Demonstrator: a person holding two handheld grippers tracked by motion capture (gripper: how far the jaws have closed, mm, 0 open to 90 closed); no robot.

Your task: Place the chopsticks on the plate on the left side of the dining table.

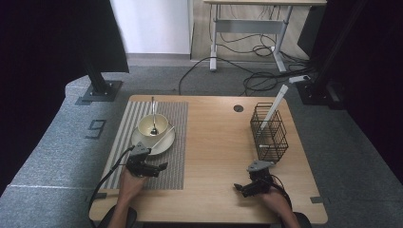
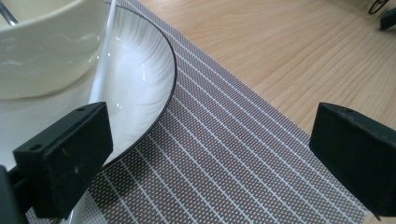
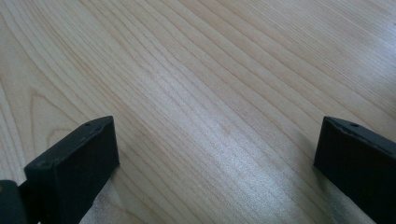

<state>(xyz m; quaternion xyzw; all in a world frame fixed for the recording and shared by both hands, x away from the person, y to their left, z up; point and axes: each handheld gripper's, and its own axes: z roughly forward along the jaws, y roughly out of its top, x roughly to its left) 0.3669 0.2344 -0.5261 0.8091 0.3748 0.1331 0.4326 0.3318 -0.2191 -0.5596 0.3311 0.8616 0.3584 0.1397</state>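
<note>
Near the front-left corner of the table [image 1: 214, 156], over the woven placemat [image 1: 176, 156], my left gripper [image 1: 159, 167] hangs with its jaws spread wide and nothing between them, just beside the white plate [image 1: 164, 145]. On that plate stands the cream bowl [image 1: 153, 125], a spoon [image 1: 153, 116] resting in it with its handle pointing to the far edge, and a pale chopstick [image 1: 166, 133] lying slantwise across the plate's rim. From the left gripper view, the plate's dark-edged rim [image 2: 168, 70] sits just ahead of one pad. My right gripper [image 1: 240, 188] rests released, jaws apart over bare wood near the front-right edge, with the wire basket [image 1: 269, 130] behind it holding a white utensil. I judge the place setting is laid and the left hand free; the next move calls for a fresh target.
</note>
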